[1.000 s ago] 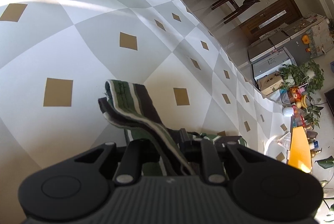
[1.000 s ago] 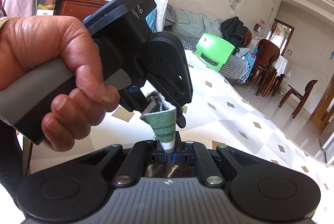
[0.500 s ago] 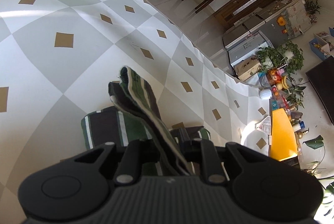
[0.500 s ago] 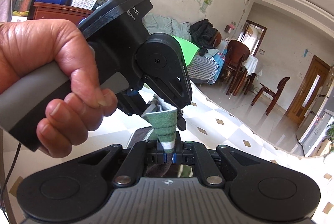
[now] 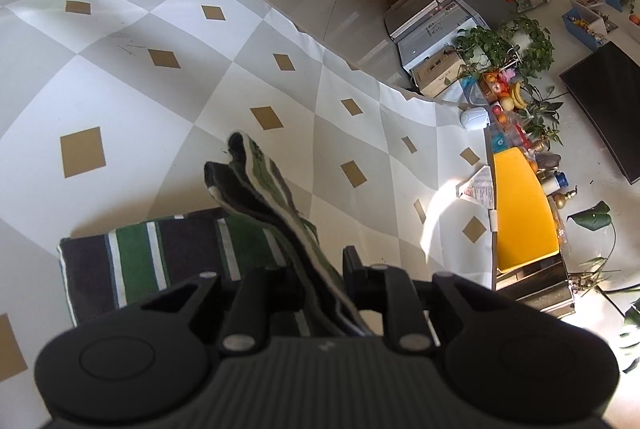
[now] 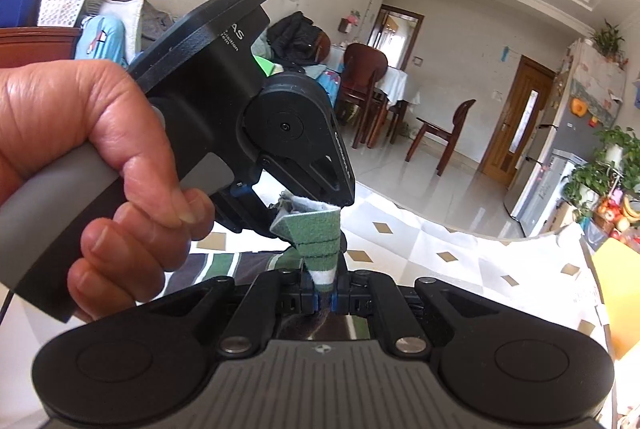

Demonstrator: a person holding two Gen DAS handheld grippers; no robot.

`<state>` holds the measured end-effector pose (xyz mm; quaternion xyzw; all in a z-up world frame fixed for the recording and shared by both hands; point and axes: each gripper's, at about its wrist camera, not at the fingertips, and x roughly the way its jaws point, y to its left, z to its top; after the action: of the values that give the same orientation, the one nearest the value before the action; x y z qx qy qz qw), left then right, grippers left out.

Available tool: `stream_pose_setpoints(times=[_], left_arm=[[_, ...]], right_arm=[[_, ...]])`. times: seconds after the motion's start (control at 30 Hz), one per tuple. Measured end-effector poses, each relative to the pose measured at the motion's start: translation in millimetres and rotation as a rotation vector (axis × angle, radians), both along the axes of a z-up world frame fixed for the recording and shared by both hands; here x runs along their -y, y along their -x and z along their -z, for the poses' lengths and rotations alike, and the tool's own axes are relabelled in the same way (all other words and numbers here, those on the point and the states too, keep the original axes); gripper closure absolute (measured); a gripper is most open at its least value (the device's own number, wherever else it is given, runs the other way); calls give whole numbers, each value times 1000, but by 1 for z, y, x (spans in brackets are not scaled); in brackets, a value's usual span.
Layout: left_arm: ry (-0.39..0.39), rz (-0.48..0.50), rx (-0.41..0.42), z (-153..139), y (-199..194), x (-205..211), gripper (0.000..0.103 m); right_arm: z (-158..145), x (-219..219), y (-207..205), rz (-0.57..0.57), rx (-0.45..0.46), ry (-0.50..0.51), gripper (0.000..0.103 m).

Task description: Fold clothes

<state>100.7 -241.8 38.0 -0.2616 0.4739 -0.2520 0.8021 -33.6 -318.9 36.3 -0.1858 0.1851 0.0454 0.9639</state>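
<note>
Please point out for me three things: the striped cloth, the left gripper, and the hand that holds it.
striped cloth (image 5: 136, 261): left wrist view, on the flat green stripe lying on the checked cover.
left gripper (image 6: 316, 207): right wrist view, midway between its fingertips, which pinch the cloth.
hand (image 6: 86, 149): right wrist view, on the knuckles around the grey handle.

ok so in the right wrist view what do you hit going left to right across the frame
hand gripping the left gripper → green striped cloth pinched above the right gripper → wooden chair → brown door → potted plants at the right edge
</note>
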Motion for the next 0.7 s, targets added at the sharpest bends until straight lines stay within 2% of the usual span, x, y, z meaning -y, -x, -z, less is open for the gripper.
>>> stream_pose_setpoints(times=[0.1,0.23,0.27,0.3,0.4,0.47,0.53,0.7], left_arm=[[-13,29,-17,16,-9,26,85],[-40,25,-47,36,-17,42,83],[-39,26,-46,36,-16,41,76],[-38,27,-44,36,-15,40,69],[-36,30,-41,37,-14,38,57],[-34,32,-38,37,-13,36,52],[-33,35,-36,38,-12,34,50],[-48,33,-40,44,-1,18,47]], right_arm=[[7,16,-10,75,-41,-12,98],[21,38,-25,188,-143,-44,96],[24,44,-28,216,-169,-52,95],[27,50,-31,245,-195,-64,90],[33,74,-32,344,-266,-129,75],[33,89,-33,406,-293,-169,71],[33,93,-32,422,-299,-193,63],[34,95,-27,421,-300,-238,57]])
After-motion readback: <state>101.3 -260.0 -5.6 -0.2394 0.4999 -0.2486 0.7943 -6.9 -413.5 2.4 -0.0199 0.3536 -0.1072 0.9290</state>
